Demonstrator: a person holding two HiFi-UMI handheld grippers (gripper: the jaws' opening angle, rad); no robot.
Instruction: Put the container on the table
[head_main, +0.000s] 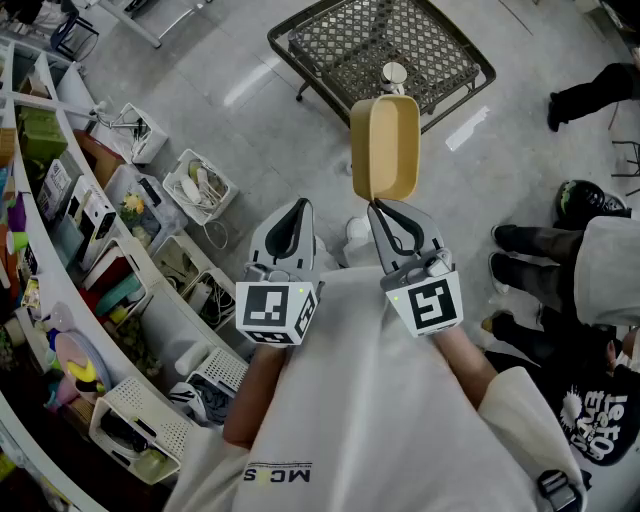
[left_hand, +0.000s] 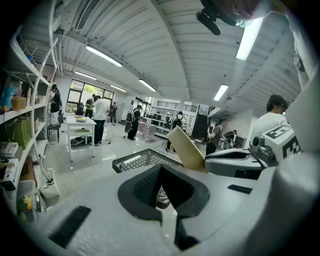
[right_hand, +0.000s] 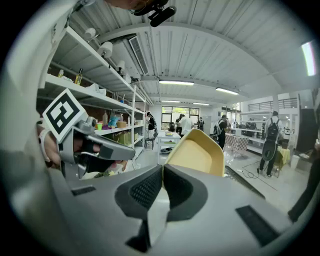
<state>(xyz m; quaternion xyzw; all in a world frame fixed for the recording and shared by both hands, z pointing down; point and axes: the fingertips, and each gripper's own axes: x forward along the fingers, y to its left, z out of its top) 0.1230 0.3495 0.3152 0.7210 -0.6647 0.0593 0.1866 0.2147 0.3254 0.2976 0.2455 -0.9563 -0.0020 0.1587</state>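
A yellow oblong container (head_main: 385, 145) hangs in the air with its open side toward me, and my right gripper (head_main: 372, 203) is shut on its near rim. In the right gripper view the container (right_hand: 200, 155) rises just past the closed jaws of the right gripper (right_hand: 162, 167). Ahead stands a low table with a dark wire-mesh top (head_main: 330, 50), which the container partly overlaps. My left gripper (head_main: 297, 205) is beside the right one, shut and holding nothing. The left gripper view shows the container (left_hand: 185, 147) tilted over the mesh table (left_hand: 142, 160).
A small white cup-like object (head_main: 394, 74) stands on the mesh table. Curved shelves (head_main: 40, 200) with bins and white baskets (head_main: 198, 187) fill the left side. A person's legs and shoes (head_main: 535, 245) are at the right. A white table (left_hand: 80, 127) and several people stand farther off.
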